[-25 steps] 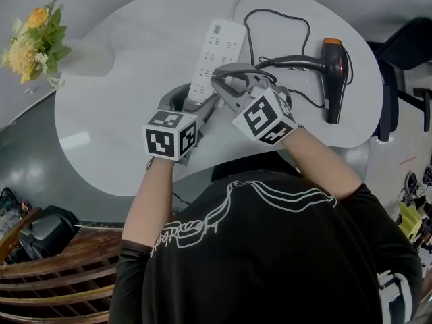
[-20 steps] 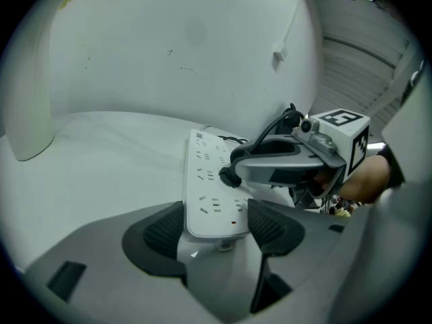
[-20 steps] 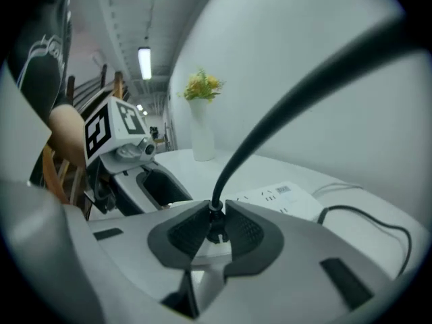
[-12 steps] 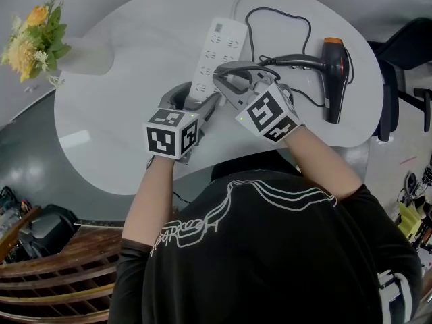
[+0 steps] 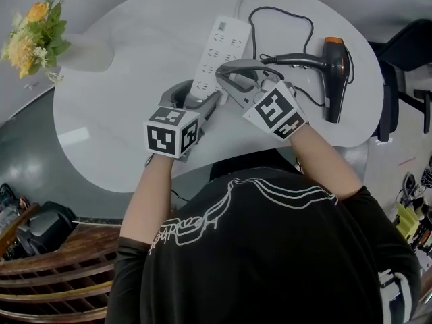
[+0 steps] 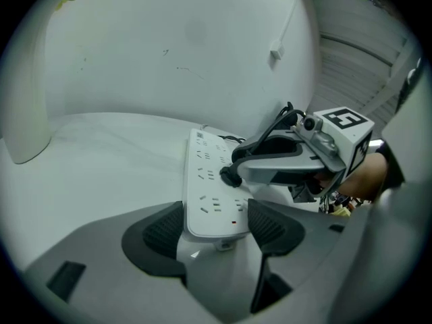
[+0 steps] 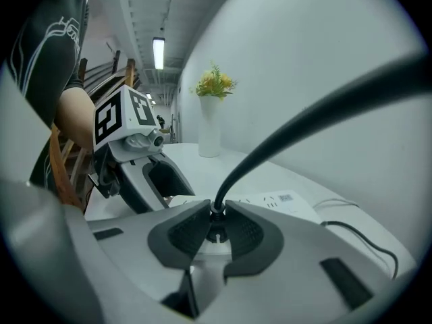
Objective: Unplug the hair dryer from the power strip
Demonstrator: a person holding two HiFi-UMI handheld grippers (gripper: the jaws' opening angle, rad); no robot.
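Note:
A white power strip [image 5: 219,49] lies on the round white table [image 5: 115,93]. My left gripper [image 5: 198,102] is shut on the strip's near end [image 6: 210,208], one pad on each side. My right gripper [image 5: 223,78] reaches across from the right and is shut on the black plug [image 6: 231,176] over the strip's right edge. Between the right jaws the plug [image 7: 216,229] shows, with its black cord [image 7: 304,123] rising to the upper right. I cannot tell whether its pins sit in the socket. The black and orange hair dryer [image 5: 335,76] lies at the table's right side.
A white vase [image 5: 88,54] with yellow flowers [image 5: 34,36] stands at the table's far left. The dryer's cord [image 5: 280,19] loops behind the strip. A dark chair [image 5: 405,46] stands beyond the table's right edge. Wooden chair backs [image 5: 61,275] are by the person's left.
My right gripper has shifted a little to the right and away with the plug in it. The left gripper has stayed clamped on the strip.

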